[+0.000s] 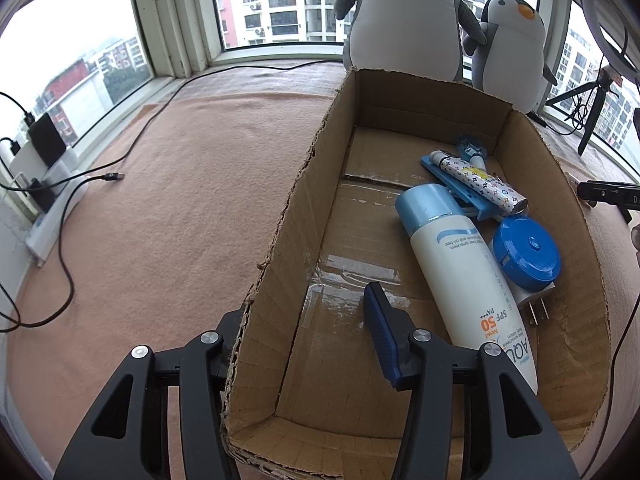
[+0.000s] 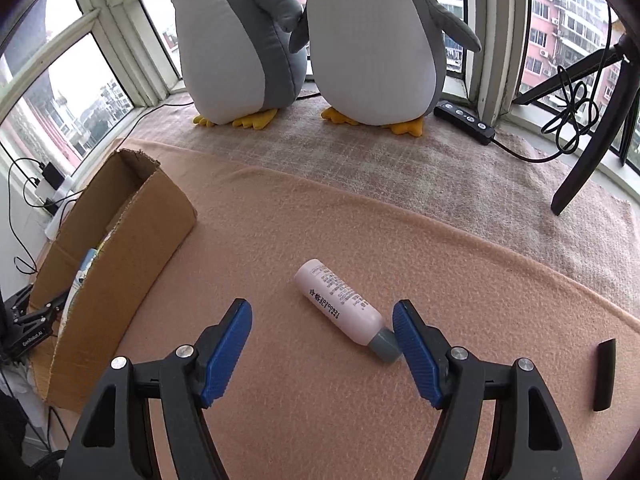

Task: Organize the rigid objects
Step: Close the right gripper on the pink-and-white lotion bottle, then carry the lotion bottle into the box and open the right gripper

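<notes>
The right gripper (image 2: pixel 322 354) is spread wide over the peach blanket (image 2: pixel 460 280), its right pad beside the grey cap of a pink bottle (image 2: pixel 344 310) lying flat. A black stick (image 2: pixel 604 374) lies well right; two plush penguins (image 2: pixel 360 40) stand beyond. The left gripper (image 1: pixel 304 340) straddles the cardboard box (image 1: pixel 280 248) wall, spread wide; a sunscreen bottle (image 1: pixel 464 276), blue round case (image 1: pixel 526 258) and patterned tube (image 1: pixel 480 184) crowd the box's right side.

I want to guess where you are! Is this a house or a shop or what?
Most likely a home, a bay-window ledge in a high-up flat. Two big plush penguins stand by the window, apartment blocks show outside, and a pink blanket covers the ledge.
</notes>
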`<state>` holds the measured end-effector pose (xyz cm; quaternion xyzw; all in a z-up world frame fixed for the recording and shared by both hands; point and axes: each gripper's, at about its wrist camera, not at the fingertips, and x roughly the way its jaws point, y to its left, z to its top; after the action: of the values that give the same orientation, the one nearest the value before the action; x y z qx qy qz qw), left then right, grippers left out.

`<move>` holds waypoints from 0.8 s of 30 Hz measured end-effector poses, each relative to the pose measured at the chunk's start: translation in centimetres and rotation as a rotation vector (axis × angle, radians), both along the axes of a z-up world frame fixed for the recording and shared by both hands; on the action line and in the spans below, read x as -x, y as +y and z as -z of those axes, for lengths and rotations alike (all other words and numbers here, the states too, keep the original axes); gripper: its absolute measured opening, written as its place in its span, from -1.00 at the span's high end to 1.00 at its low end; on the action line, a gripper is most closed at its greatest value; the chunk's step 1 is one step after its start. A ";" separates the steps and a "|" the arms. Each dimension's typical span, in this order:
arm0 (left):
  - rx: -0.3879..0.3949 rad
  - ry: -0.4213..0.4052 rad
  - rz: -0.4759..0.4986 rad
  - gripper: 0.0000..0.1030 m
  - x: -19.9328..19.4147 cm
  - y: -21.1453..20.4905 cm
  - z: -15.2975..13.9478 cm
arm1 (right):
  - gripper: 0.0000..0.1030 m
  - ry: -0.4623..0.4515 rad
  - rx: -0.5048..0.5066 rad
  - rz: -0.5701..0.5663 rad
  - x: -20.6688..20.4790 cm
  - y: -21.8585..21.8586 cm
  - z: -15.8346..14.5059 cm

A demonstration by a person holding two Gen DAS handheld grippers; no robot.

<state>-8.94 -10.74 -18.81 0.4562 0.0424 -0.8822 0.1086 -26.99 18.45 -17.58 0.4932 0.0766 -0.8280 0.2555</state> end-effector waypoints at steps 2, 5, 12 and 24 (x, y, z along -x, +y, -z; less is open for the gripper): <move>-0.001 0.000 0.000 0.03 -0.1 -0.1 0.0 | -0.18 0.016 -0.041 -0.011 0.1 -0.5 0.2; -0.002 0.000 0.000 0.03 0.0 0.0 0.0 | 0.06 0.022 -0.077 -0.013 0.5 -0.9 0.5; -0.004 0.002 -0.003 0.03 -0.1 0.0 0.0 | 0.53 0.010 -0.094 0.020 1.3 -0.3 0.9; -0.009 0.003 -0.005 0.03 0.0 0.1 0.0 | 0.65 -0.004 -0.050 0.084 -1.1 0.0 0.6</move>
<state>-8.90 -10.62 -18.85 0.4555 0.0475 -0.8823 0.1088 -25.93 18.40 -18.14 0.5038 0.0763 -0.8349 0.2083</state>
